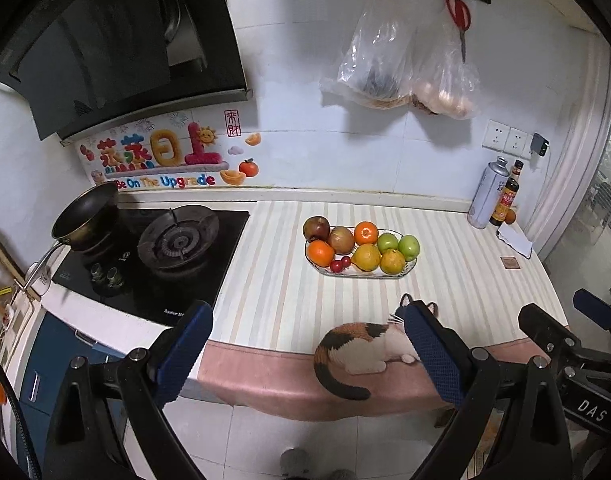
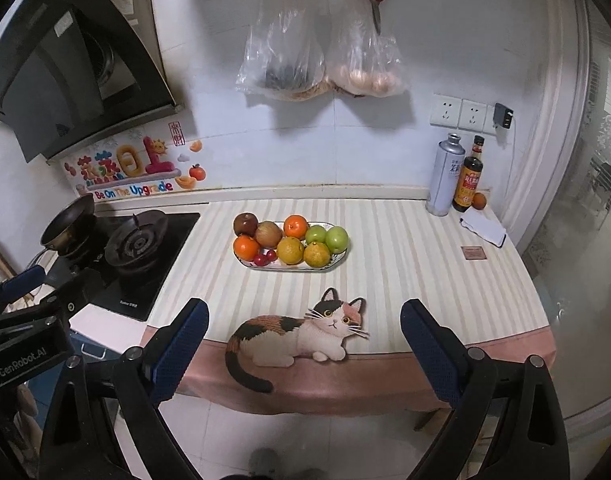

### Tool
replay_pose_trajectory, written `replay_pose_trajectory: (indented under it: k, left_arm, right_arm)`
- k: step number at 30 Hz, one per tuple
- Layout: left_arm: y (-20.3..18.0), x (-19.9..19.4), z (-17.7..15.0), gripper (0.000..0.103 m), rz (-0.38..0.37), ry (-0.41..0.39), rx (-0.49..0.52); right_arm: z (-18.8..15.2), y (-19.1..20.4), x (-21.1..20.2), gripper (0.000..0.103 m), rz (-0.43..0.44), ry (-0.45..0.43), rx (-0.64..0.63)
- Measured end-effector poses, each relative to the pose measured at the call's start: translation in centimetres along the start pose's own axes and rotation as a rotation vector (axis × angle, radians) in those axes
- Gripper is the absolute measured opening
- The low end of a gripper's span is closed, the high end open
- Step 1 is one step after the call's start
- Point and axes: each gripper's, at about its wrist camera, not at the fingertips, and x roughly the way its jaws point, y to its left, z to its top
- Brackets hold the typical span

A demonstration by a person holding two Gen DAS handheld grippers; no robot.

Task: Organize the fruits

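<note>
Tongs, both the left tongs (image 1: 305,356) and the right tongs (image 2: 305,354), hang wide and empty before the cat mat (image 2: 297,336) at the surface (image 2: 425,280) edge, with the fruit plate (image 2: 337,263) behind that mat, carrying 2 green apples (image 2: 328,236).

The striped cloth (image 2: 405,248) on the counter looks soft and matt, with a pink hem at the near edge. The fruit plate (image 2: 337,261) looks glassy and shiny. The oranges (image 2: 295,227) have bumpy skin, and the green apples (image 2: 336,237) are smooth and shiny. On the left, the stove top (image 2: 177,232) is glossy black. On the far wall hang thin clear plastic bags (image 2: 281,60). The gripper fingers (image 2: 429,348) have rough blue pads.
</note>
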Motion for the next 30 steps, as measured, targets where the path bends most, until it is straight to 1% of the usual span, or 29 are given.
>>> replay_pose_trajectory:
  k: [7,9,14,17,26,28,30]
  left_arm:
    - [-0.2,-3.4,-1.8,0.098,-0.028,-0.004,-0.003]
    - [-0.1,-4.4,-2.1,0.098,-0.036,-0.012,0.003]
    - [0.0,-6.2,-2.8,0.098,-0.010,-0.027,0.027]
    - [0.3,-6.9,-3.2,0.098,-0.017,-0.024,0.023]
    - [0.7,-7.5,-3.6,0.098,-0.028,-0.015,0.018]
    - [0.6,-7.5,-3.7,0.098,-0.030,-0.016,0.013]
    - [0.7,-7.4,-3.8,0.098,-0.036,-0.016,0.011]
  right_arm:
    - [-1.7,0.4,-5.2,0.099,-0.009,-0.054,0.000]
    - [-2.0,0.7,-6.1,0.099,-0.009,-0.053,-0.001]
    - [-2.8,1.1,-8.2,0.099,-0.001,-0.055,-0.011]
    - [-3.1,1.2,-9.2,0.099,0.003,-0.056,-0.014]
    - [-3.4,1.0,-9.7,0.099,0.018,-0.054,-0.001]
    - [-3.4,0.9,-9.4,0.102,0.018,-0.053,-0.002]
    - [-3.4,0.8,-9.3,0.102,0.021,-0.047,0.006]
